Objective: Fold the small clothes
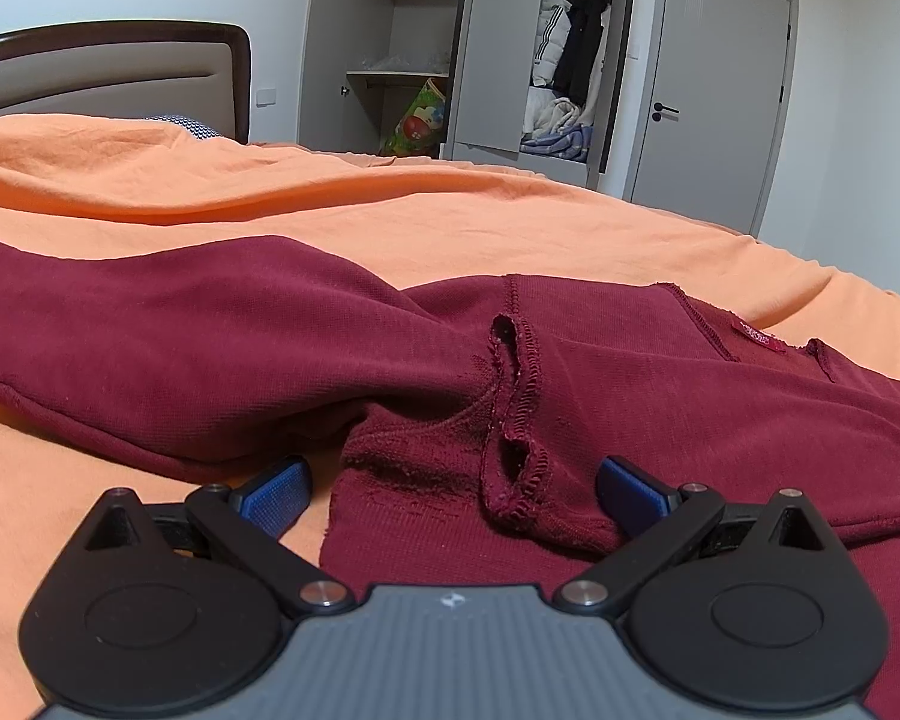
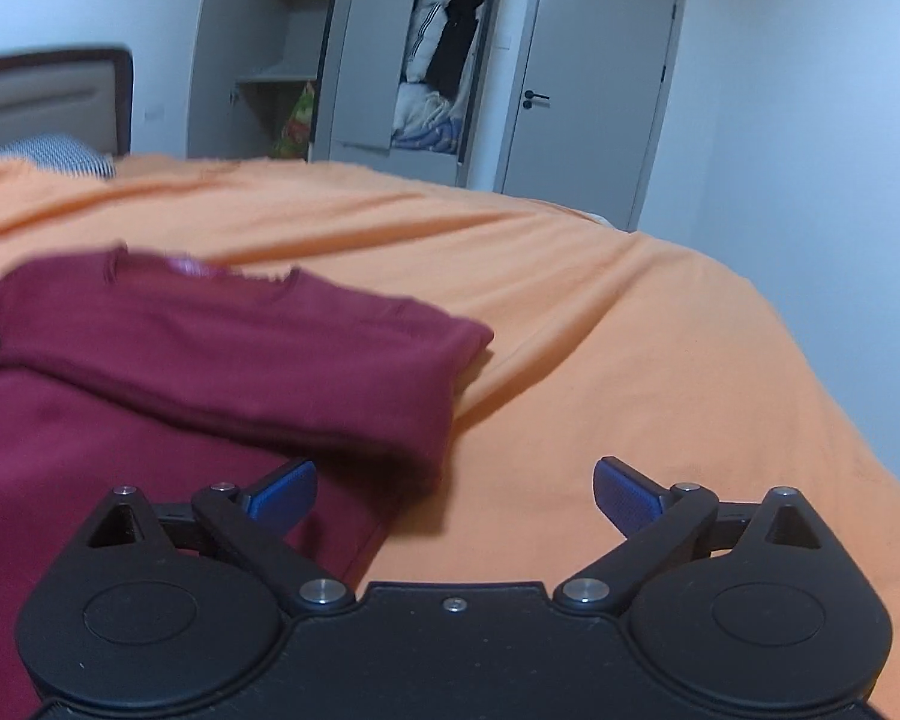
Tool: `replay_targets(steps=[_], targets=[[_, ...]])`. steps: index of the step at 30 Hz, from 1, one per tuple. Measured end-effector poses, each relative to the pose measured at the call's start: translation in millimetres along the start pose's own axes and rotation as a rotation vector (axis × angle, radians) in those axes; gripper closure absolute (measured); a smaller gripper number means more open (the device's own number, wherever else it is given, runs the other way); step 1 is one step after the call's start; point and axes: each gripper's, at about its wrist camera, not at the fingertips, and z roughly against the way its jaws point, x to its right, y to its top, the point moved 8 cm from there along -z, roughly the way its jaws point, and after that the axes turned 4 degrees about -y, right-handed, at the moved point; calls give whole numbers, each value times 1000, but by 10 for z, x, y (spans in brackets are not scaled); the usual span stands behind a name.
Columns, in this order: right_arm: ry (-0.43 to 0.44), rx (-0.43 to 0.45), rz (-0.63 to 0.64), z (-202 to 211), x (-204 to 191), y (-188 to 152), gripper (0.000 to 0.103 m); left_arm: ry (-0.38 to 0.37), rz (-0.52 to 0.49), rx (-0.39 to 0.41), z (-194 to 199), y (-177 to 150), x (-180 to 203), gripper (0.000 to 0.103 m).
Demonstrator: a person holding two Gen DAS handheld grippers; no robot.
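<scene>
The sweater (image 1: 210,348), dark red and inside out with its seams showing, lies spread on the orange bedsheet (image 1: 390,222). In my left wrist view it fills the frame from nine o'clock across to three o'clock, one sleeve running out toward nine o'clock and a small red label (image 1: 761,337) up at two o'clock. My left gripper (image 1: 453,495) hangs low over the cloth with its blue pads wide apart and nothing between them; a looped seam edge rises just ahead at twelve o'clock. In my right wrist view the sweater (image 2: 240,348) sits from nine o'clock toward the centre, a sleeve folded across the body. My right gripper (image 2: 455,495) is also spread wide and holding nothing, its left pad over the cloth, its right pad over bare sheet. Beyond the bed, at twelve o'clock, a wardrobe (image 2: 354,60) stands with doors open beside a closed door (image 2: 594,78).
</scene>
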Motion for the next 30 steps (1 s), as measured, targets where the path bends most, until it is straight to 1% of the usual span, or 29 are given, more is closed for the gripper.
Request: replay_targets(steps=[2, 4, 8, 10, 13, 15, 18, 20, 22, 24, 28, 30], targets=[[-34, 17, 14, -88, -58, 27, 7, -1, 1, 0, 0, 0, 0, 0], [-97, 43, 8, -160, -57, 78, 7, -3, 3, 2, 3, -2, -11, 0], [-304, 30, -55, -235, 140, 75, 6, -4, 3, 3, -5, -5, -11, 0], [-328, 10, -105, -245, 252, 8, 4, -4, 3, 3, -4, -5, -12, 0], [-315, -26, -113, -303, 265, -82, 4, -4, 1, 4, -14, -6, -19, 0], [-297, -31, -126, -313, 261, -103, 2, -5, 2, 5, -20, -5, -26, 0], [-234, -54, -164, -273, 269, -120, 1, -11, 7, 9, -25, -9, -37, 0], [-172, -90, -181, -204, 262, -157, 1, -23, 18, 12, -11, -4, -55, 0], [-118, -109, -183, -64, 238, -211, 1, -37, 34, 1, 14, 35, -78, 0], [-72, -113, -157, 118, 202, -240, 1, -56, 53, -15, 97, 81, -109, 0], [-37, -95, -91, 546, 169, -250, 1, -80, 93, -26, 390, 134, -302, 0], [-30, -83, -84, 731, 141, -228, 1, -65, 103, -23, 536, 166, -464, 0]])
